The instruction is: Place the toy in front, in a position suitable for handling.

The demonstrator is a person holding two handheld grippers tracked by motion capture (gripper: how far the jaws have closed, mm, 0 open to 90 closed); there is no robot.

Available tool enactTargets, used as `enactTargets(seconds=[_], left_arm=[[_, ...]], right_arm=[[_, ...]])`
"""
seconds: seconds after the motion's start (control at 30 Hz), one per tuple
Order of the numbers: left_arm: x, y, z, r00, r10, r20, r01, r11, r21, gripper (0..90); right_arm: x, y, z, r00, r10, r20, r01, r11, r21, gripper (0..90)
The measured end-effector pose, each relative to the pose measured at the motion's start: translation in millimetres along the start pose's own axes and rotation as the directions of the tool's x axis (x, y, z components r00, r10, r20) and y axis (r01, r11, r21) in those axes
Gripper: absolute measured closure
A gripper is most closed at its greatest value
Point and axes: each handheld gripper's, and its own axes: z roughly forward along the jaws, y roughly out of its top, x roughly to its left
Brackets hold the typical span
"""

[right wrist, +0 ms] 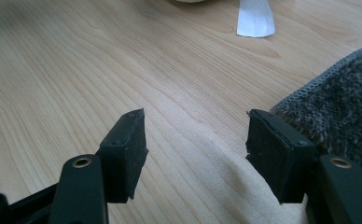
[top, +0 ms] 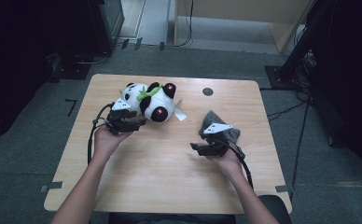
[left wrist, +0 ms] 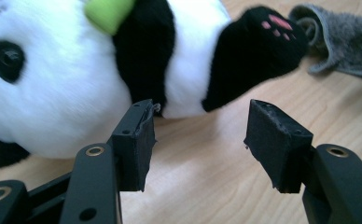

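Plush panda (top: 151,100) lying on its side in the upper middle of the high view, on the wooden table (top: 160,163), white tag (top: 179,114) sticking out toward the right. Grey fuzzy cloth (top: 221,128) crumpled at centre right, well apart from the panda. Left gripper (top: 133,124) just beside the panda's lower edge, jaws released, nothing between them but bare table; in the left gripper view, aimed at the toy's belly and black leg, pads short of the fur. Right gripper (top: 198,148) just beside the cloth, jaws likewise released and empty. Judging by this, work barely under way: neither thing grasped, both grips left to make. Cut off in the left gripper view: panda's head and far side. Cloth's shape hard to make out, partly covered by the right gripper's grey plate.
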Motion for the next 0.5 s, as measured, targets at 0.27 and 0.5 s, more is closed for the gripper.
enactTargets(seconds=[0.27,0.5], left_arm=[[10.6,13.9,0.7,0.9996,-0.002,-0.027,0.002,1.0,-0.006,42.4],[17.7,29.0,2.0,0.9989,0.008,-0.047,-0.009,0.9998,-0.019,40.7]], right_arm=[[-0.1,0.4,-1.8,1.0,-0.005,0.0,0.005,1.0,-0.009,39.9],[-0.7,0.3,-2.1,1.0,-0.004,0.002,0.004,1.0,-0.006,40.5]])
